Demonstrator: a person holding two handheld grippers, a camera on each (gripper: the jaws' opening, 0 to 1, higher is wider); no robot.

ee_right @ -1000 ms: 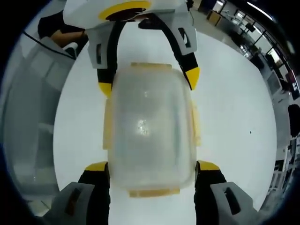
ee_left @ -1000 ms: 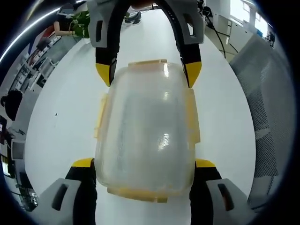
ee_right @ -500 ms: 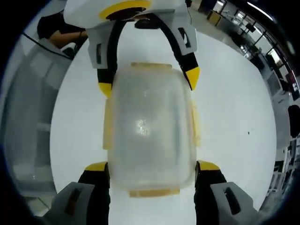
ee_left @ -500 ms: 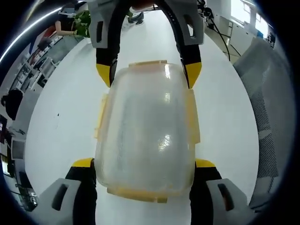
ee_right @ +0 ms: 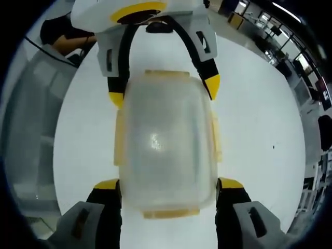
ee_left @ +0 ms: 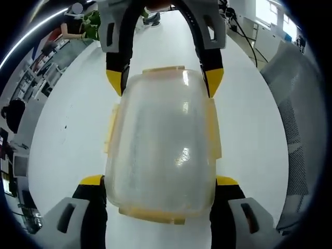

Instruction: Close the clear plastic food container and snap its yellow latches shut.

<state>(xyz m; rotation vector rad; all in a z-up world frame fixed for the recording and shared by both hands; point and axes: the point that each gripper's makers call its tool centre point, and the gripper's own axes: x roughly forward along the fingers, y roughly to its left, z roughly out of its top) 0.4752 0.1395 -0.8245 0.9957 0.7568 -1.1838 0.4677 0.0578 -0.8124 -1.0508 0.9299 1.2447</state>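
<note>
Both grippers, left gripper [ee_left: 161, 181] and right gripper [ee_right: 167, 185], clamp the container [ee_left: 162, 145] mid-table [ee_left: 67, 129]; squeeze each yellow latch [ee_left: 213, 129] evenly until seated.

White round table [ee_left: 67, 129], grey mesh chair [ee_left: 295, 119] beside it, office desks [ee_right: 306, 72] well beyond

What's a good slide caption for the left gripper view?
Two grippers flank a clear food container with yellow latches on a white table.
</note>
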